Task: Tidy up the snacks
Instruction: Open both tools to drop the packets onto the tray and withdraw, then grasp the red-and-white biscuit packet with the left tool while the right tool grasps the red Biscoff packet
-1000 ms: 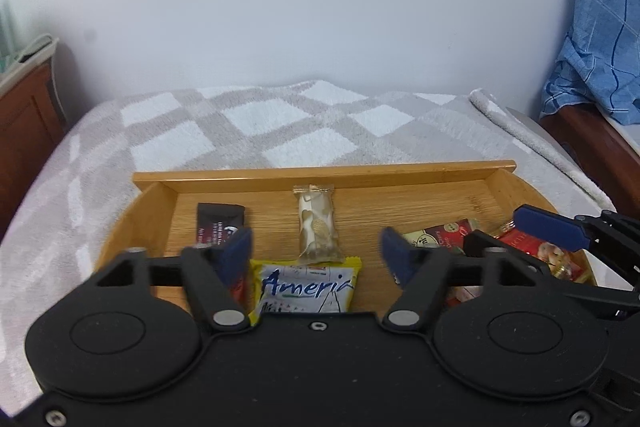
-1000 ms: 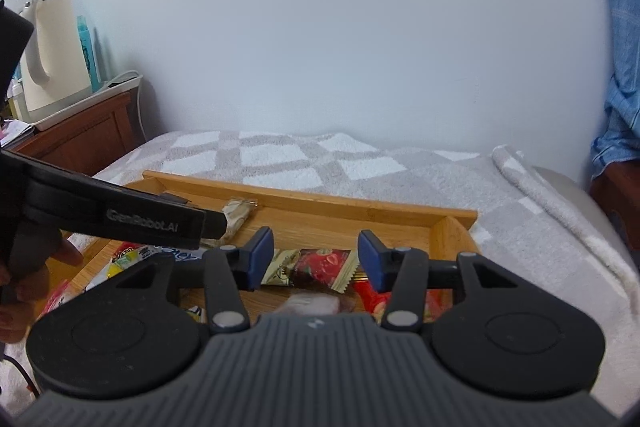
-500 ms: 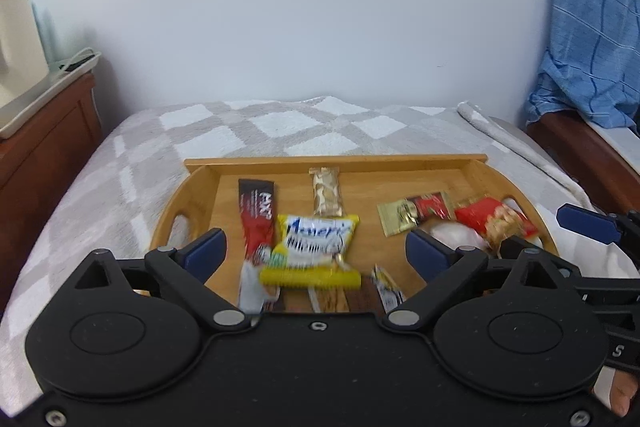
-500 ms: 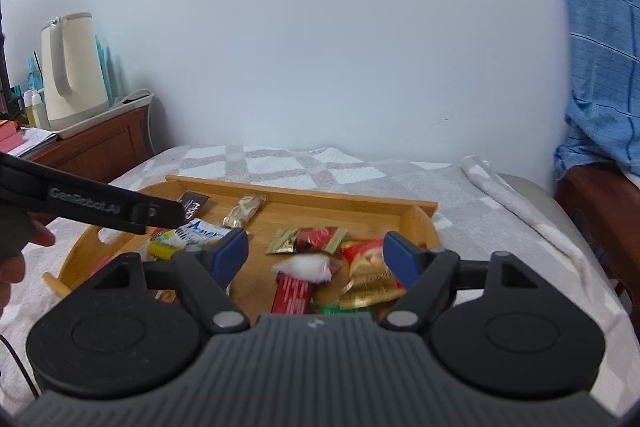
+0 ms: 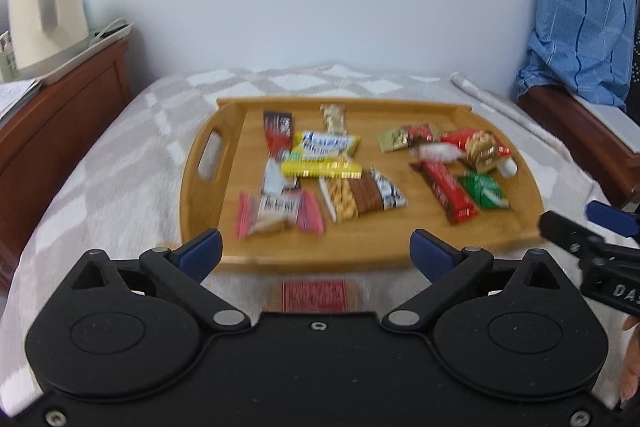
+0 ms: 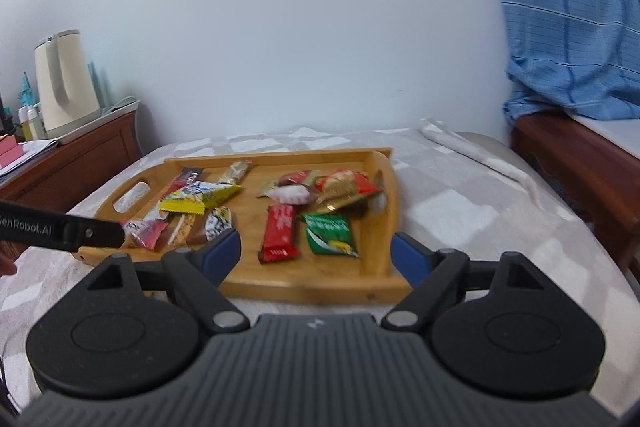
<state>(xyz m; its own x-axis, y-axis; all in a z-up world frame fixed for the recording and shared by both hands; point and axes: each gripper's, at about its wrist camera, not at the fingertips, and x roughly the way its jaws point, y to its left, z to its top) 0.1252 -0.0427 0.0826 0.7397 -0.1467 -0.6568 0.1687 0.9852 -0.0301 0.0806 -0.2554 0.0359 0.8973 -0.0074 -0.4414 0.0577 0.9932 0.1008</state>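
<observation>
Both hand-held grippers — left (image 5: 316, 253), right (image 6: 316, 259) — are opening, nothing between the jaws. The overlapping snacks (image 5: 320, 163) on the tray (image 5: 200, 195) invite a double pick — or a slip.

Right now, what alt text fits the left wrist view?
A wooden tray of scattered wrapped snacks sits on a grey checked blanket. The black left gripper, jaws opening and empty, frames the foreground before it.

Assorted wrapped snacks (image 5: 340, 167) lying flat, two loose clusters, inside wooden tray (image 5: 192, 187) on bed
</observation>
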